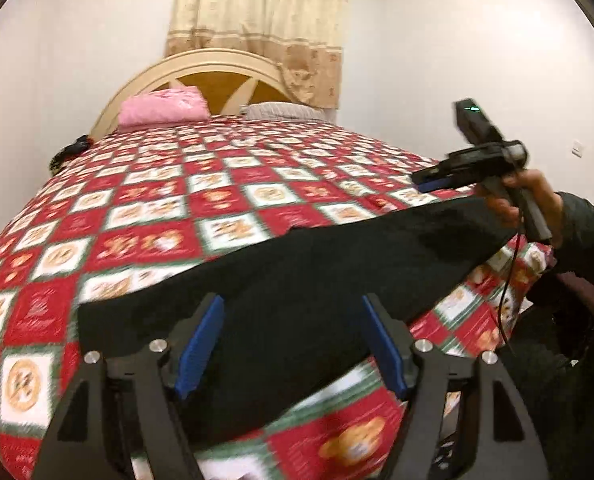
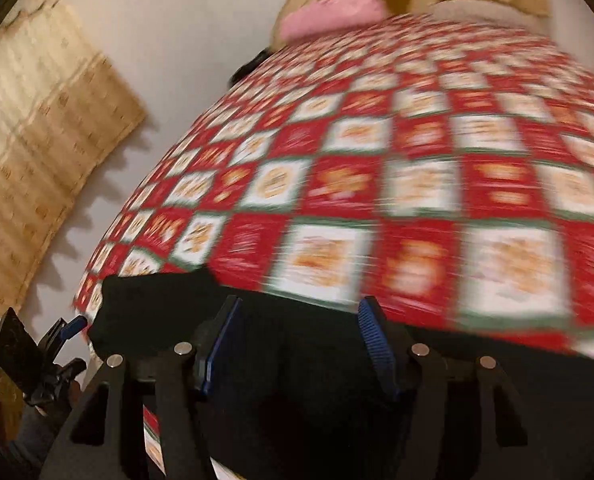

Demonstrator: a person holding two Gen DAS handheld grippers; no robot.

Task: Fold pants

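Black pants (image 1: 297,264) lie in a long strip across the near part of the bed, from lower left to upper right. My left gripper (image 1: 293,344) hangs over their near end, blue pads (image 1: 201,344) spread wide with the cloth below them, not pinched. In the left wrist view a hand (image 1: 533,196) holds the right gripper (image 1: 431,180) above the pants' far right end. The right wrist view is blurred: the right gripper (image 2: 297,344) stands open over the black pants (image 2: 297,400), nothing squeezed between its pads. The left gripper (image 2: 71,328) shows at the lower left.
The bed carries a red, white and green checked cover (image 1: 157,216). A pink folded cloth (image 1: 163,106) and a striped pillow (image 1: 281,110) lie by the cream headboard (image 1: 145,80). A beige curtain (image 1: 257,20) hangs behind. A dark object (image 1: 71,152) sits at the bed's left edge.
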